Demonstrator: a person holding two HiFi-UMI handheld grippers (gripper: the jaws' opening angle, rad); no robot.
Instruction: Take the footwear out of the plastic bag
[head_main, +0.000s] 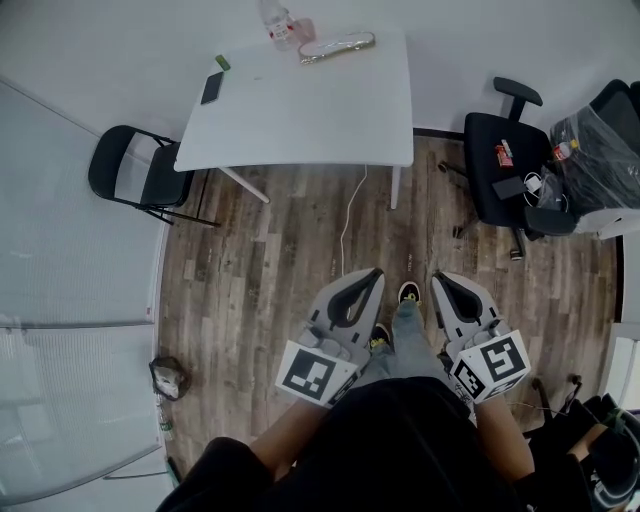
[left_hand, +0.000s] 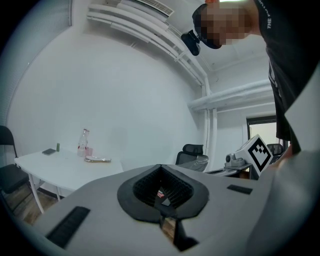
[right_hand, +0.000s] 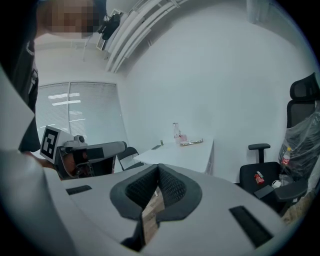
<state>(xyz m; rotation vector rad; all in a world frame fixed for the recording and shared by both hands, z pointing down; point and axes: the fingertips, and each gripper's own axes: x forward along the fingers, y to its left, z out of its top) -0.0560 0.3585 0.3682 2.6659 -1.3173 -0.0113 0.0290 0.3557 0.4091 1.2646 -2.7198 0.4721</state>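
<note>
With the left gripper (head_main: 377, 273) and right gripper (head_main: 437, 278) pressed together and empty (well short of the table (head_main: 300, 120)), grasping the bagged footwear (head_main: 337, 46) would probably need them opened first.

Far edge of the worktop (head_main: 300, 120): the plastic bag (head_main: 336, 46) is too small for its contents to be told. The bottle (head_main: 280, 22) beside it is cut off by the upper edge. The small items (head_main: 505, 155) on the office chair (head_main: 482, 140) cannot be identified. A second chair (head_main: 622, 100), bearing a clear bag (head_main: 598, 150), is cut by the right edge. One shoe (head_main: 380, 338) shows only in part, between the left tongs (head_main: 374, 274) and the person's leg (head_main: 408, 335).
</note>
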